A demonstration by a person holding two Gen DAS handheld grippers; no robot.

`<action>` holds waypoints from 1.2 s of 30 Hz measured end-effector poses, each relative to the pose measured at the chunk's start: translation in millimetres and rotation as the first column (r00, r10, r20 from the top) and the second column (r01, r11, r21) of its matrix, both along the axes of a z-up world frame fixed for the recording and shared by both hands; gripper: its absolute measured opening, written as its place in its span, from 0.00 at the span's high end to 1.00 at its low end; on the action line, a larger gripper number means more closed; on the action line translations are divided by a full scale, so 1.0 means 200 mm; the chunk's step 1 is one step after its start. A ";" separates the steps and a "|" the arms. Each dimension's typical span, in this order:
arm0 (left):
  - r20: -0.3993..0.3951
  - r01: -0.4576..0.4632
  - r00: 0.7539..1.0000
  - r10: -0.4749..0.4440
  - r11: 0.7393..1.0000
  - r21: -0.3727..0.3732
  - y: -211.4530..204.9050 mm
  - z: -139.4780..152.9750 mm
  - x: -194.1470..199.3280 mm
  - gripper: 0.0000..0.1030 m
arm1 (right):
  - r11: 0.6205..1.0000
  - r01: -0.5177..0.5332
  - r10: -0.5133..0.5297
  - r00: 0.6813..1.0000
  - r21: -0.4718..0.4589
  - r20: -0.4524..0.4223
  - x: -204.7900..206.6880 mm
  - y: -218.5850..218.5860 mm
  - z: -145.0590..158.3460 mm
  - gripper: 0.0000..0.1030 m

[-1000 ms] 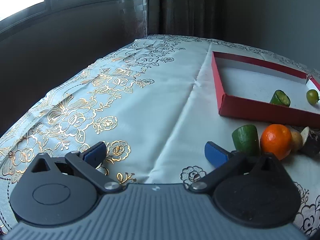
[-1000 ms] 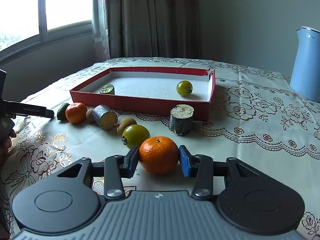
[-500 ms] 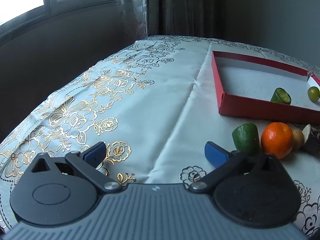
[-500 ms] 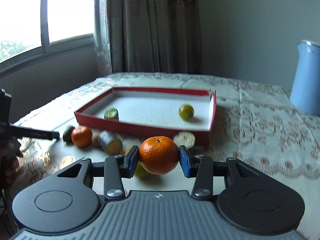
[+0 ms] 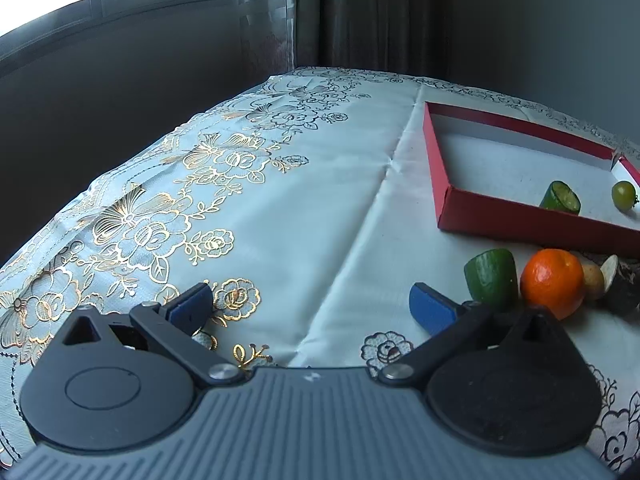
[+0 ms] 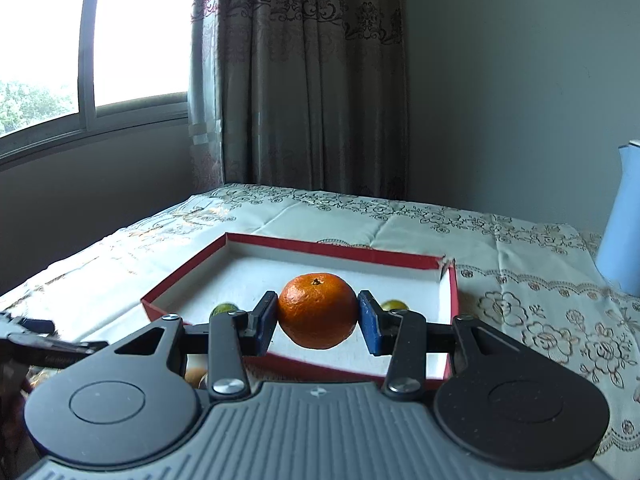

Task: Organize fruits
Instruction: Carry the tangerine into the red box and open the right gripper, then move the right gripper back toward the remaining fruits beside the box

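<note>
Two tongs in play: your right tongs (image 6: 318, 316) are clamped on a mandarin (image 6: 317, 310), held up in the air above the near edge of the red box (image 6: 182, 280), pointing slightly downward. Your left tongs (image 5: 310, 307) sit low over the counter (image 5: 312, 200), angled down, spread wide with nothing between them. A second mandarin (image 5: 553, 283) lies just outside the box beside a green chunk (image 5: 492, 280).

A home: curtain (image 6: 308, 80), window (image 6: 132, 32), embroidered tablecloth (image 5: 248, 216).
</note>
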State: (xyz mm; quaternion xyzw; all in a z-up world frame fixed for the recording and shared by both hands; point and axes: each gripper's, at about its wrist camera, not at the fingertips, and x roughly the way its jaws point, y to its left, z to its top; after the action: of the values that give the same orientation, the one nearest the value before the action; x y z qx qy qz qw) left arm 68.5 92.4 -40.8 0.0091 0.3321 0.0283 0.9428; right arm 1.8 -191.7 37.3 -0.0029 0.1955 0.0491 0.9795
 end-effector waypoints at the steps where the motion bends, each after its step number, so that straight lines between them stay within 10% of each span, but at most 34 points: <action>1: 0.000 0.001 1.000 -0.001 1.000 -0.002 0.00 0.00 0.00 0.00 | 1.000 0.007 -0.007 1.000 -0.009 -0.002 0.03 0.01 0.00 0.59; 16: -0.001 0.004 1.000 -0.004 1.000 -0.019 0.02 -0.01 0.00 0.00 | 0.995 0.100 -0.096 0.975 0.011 -0.199 0.41 -0.05 -0.27 0.56; 28: 0.109 0.047 0.993 -0.041 0.998 -0.050 0.02 0.02 -0.08 0.00 | 0.985 0.161 -0.160 0.987 0.065 -0.029 -0.03 -0.24 -0.21 0.46; 36: 0.169 0.144 0.975 -0.142 0.990 -0.001 -0.06 0.05 -0.12 0.00 | 0.973 0.211 -0.205 0.976 0.095 -0.069 -0.11 -0.38 -0.31 0.44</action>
State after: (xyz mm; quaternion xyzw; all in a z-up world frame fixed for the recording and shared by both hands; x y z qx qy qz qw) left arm 45.1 81.2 -30.9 0.0244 0.2498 -0.0409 0.9671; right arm -21.0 -266.9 -23.9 0.0688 0.2205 -0.0441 0.9720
